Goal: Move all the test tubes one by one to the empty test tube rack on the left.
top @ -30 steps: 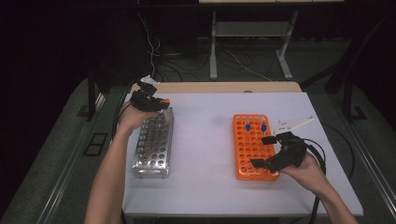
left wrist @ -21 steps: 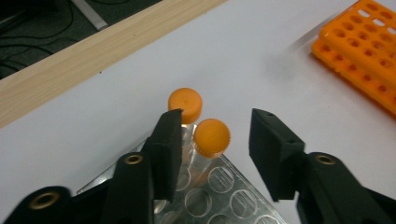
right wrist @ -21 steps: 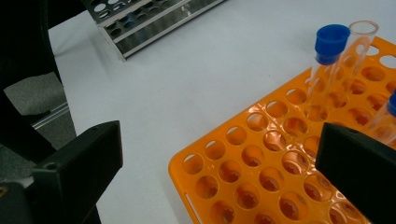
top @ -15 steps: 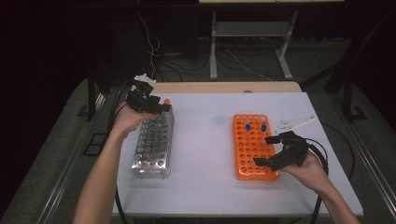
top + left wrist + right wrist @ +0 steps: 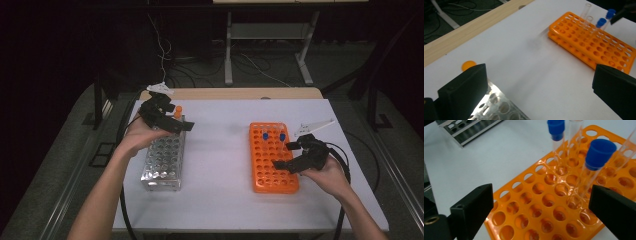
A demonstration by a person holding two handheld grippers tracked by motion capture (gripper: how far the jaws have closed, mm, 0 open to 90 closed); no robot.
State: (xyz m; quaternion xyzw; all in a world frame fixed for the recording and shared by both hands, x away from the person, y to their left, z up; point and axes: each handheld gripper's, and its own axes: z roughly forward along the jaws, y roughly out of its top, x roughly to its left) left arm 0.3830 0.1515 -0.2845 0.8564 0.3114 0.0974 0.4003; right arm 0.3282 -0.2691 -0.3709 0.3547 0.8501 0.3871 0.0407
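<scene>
Now, high view: the left gripper point(image 5: 172, 116) hangs over the far end of the metal rack point(image 5: 163, 159), jaws just swung wide, nothing between them.
Orange-capped tube, high view: it point(image 5: 177, 112) stands upright in the far right corner of the metal rack, just beside the left gripper.
Right side, high view: the right gripper point(image 5: 289, 156) sits at the right edge of the orange rack point(image 5: 272, 162), jaws apart and just easing inward, nothing pinched.
Blue-capped tubes, high view: two point(image 5: 265, 136) stand in the far rows of the orange rack, close to the right gripper.
Left gripper view: both black jaws stand far apart with bare white table point(image 5: 524, 62) between them; the orange cap point(image 5: 468, 65) peeks out beside the left jaw, the metal rack point(image 5: 499, 107) lies below, and the orange rack point(image 5: 594, 47) rests well across the table.
Right gripper view: the jaws gape over the orange rack point(image 5: 541, 215); one blue-capped tube point(image 5: 596, 157) leans near the right jaw without touching it, a second point(image 5: 556, 135) stands farther back, and clear uncapped tubes point(image 5: 574, 142) rise beside them.
</scene>
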